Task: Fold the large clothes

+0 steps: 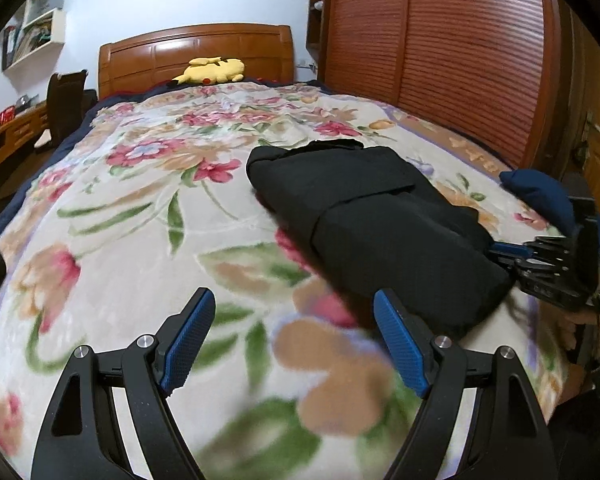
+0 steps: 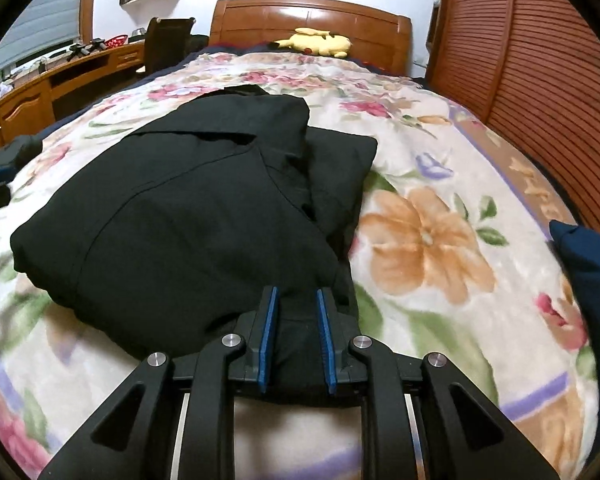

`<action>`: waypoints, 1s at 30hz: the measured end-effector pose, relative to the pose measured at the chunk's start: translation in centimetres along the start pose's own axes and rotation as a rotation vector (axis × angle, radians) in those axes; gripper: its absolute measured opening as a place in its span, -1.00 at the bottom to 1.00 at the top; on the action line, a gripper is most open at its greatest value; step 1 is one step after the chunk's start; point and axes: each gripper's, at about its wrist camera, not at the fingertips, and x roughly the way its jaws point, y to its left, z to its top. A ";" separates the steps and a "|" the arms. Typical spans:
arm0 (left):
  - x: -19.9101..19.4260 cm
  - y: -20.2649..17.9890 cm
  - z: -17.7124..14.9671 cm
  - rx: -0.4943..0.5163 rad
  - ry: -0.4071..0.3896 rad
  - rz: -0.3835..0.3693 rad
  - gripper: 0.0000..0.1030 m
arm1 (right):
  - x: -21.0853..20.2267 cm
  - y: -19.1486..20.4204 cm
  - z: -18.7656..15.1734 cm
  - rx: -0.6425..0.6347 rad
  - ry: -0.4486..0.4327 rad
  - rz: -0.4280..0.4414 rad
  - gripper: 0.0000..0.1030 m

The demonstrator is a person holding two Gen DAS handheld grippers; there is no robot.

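Orange lettering runs along the purple border of the plush floral blanket (image 2: 420,240), too warped to read. The black garment (image 2: 188,216), matte woven cloth folded into a thick slab, lies directly ahead of the right gripper (image 2: 298,300), whose 2 ribbed blue pads are pinched on its near edge. The left gripper (image 1: 296,312) hangs released with jaws wide, the garment ahead to its right. A navy cushion (image 2: 588,264) sits right of the right gripper; a yellow Pikachu plush (image 1: 212,70) lies far ahead by the glossy wooden headboard (image 1: 196,52).
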 end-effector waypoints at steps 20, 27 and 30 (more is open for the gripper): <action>9.7 5.0 8.9 -0.057 0.069 0.084 0.60 | -0.8 -0.5 -0.1 -0.001 -0.033 0.039 -0.55; 13.0 5.4 10.9 -0.015 0.096 0.108 0.60 | -1.7 -0.7 -0.4 0.019 -0.050 0.012 -0.24; 14.6 5.3 11.7 -0.006 0.102 0.104 0.60 | -2.6 -1.3 -1.1 0.035 -0.061 0.014 -0.09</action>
